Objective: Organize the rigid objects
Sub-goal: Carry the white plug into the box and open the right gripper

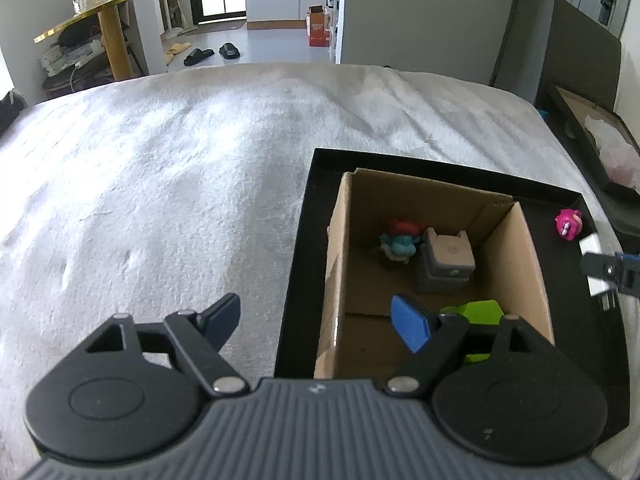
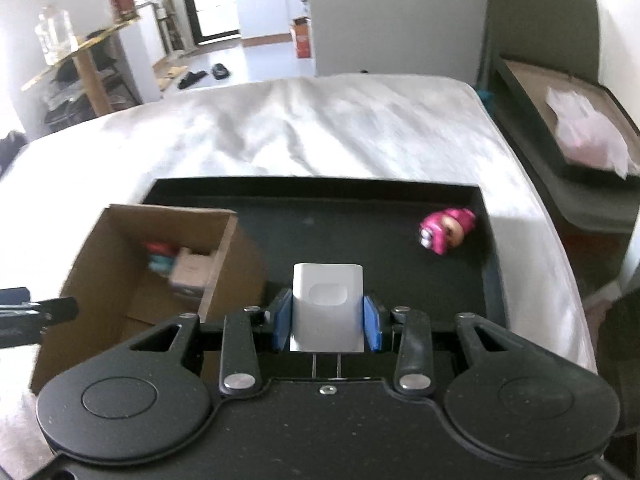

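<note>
Sorting looks well along: three toys sit in the cardboard box (image 1: 516, 240), right gripper (image 2: 328, 318) pinches a white charger (image 2: 328, 304), left gripper (image 1: 320, 324) spread empty, pink toy (image 2: 448, 230) waits far right on the tray (image 2: 360, 236)

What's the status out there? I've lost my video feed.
Right gripper shut on white plastic plug adapter, above black tray. Left gripper open, empty, at brown cardboard box. Pink toy figure loose in tray; path clear.

Bed (image 1: 160, 168) covered with a white, lightly creased textured blanket (image 2: 320, 128). A shallow black tray (image 1: 294, 300) lies directly on the blanket near the right side; the remaining blanket surface to its left carries nothing
</note>
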A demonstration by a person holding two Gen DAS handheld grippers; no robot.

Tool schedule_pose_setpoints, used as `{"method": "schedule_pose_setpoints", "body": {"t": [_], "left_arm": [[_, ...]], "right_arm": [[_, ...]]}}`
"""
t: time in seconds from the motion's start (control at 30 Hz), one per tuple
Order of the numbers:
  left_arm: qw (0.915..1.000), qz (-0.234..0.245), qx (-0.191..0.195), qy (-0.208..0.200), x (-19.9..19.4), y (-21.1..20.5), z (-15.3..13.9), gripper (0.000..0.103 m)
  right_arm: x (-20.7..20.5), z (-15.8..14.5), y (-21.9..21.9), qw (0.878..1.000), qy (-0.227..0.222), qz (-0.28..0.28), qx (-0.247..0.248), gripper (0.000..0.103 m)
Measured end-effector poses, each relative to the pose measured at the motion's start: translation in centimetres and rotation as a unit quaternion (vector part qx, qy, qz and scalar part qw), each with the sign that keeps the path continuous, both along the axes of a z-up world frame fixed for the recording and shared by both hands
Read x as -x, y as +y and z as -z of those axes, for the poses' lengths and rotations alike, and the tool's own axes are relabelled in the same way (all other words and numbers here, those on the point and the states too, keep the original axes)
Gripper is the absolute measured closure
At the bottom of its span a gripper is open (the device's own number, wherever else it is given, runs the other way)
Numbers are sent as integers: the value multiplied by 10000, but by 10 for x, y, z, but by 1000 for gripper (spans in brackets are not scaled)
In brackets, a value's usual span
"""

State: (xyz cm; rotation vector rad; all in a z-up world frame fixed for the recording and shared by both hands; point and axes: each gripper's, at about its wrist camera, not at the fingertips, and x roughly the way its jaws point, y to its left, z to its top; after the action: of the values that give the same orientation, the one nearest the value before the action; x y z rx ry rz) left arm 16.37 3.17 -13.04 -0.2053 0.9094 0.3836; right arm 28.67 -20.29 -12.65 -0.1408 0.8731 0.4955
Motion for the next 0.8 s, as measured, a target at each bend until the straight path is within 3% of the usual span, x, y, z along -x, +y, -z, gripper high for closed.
{"method": "schedule_pose_setpoints", "body": {"t": [0.27, 0.5, 0.63, 0.8], "left_arm": [[9999, 58, 151, -58, 6, 6, 3, 28], [9988, 303, 367, 65, 8, 6, 16, 47], [9983, 342, 466, 42, 10, 7, 21, 68], [9982, 272, 529, 29, 11, 11, 26, 77]], "right_arm": [[10, -15, 30, 9995, -87, -273, -146, 67], [20, -19, 55, 9983, -103, -524, -237, 67], [24, -15, 68, 9977, -62, -623, -241, 67], [29, -8, 79, 9973, 44, -681, -268, 67]]}}
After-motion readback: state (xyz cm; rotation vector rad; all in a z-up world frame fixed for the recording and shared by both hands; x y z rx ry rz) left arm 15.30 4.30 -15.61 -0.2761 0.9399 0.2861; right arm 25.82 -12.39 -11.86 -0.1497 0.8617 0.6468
